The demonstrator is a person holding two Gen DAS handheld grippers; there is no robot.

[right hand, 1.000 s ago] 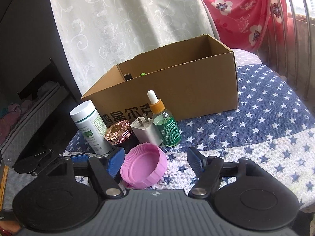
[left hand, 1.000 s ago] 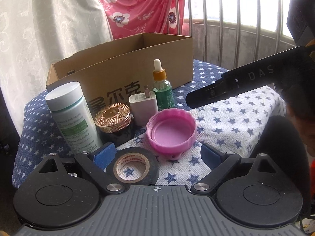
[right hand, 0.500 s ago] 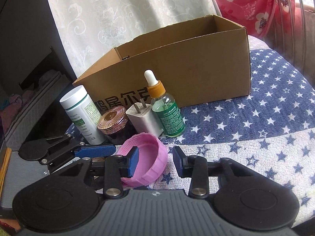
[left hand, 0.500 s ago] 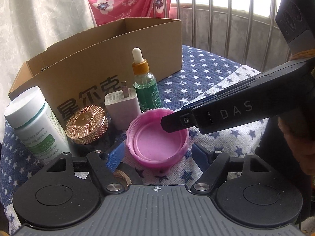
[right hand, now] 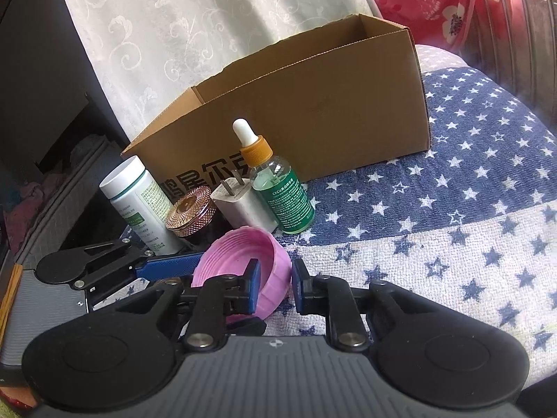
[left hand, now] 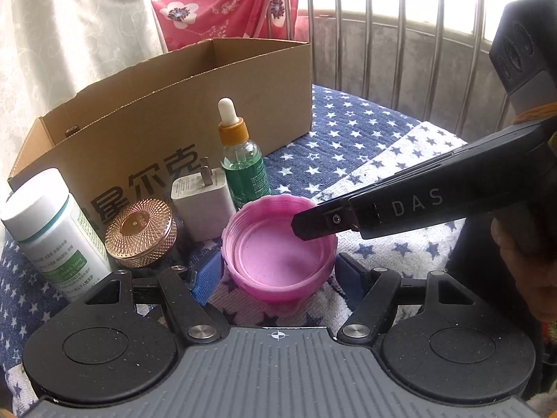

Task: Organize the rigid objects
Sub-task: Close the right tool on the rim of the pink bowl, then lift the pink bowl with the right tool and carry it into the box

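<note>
A pink ribbed lid point(left hand: 280, 254) lies open side up on the star-patterned cloth; it also shows in the right wrist view point(right hand: 240, 254). My right gripper point(right hand: 275, 287) is closed on the lid's rim, one finger inside the lid and one outside. My left gripper point(left hand: 278, 273) is open, its blue pads point(left hand: 205, 277) on either side of the lid, not touching it. Behind stand a green dropper bottle point(left hand: 242, 163), a white charger plug point(left hand: 203, 205), a copper-lidded jar point(left hand: 141, 233) and a white pill bottle point(left hand: 48, 230).
An open cardboard box point(left hand: 174, 122) stands behind the row of objects; it also shows in the right wrist view point(right hand: 313, 115). A white curtain point(right hand: 191, 35) hangs to the left. A metal railing point(left hand: 400, 52) and pink floral cloth point(left hand: 222, 3) are behind.
My right gripper moved in and closed from wide open onto the pink lid's rim. My left gripper moved forward past the black tape roll, which is out of view now.
</note>
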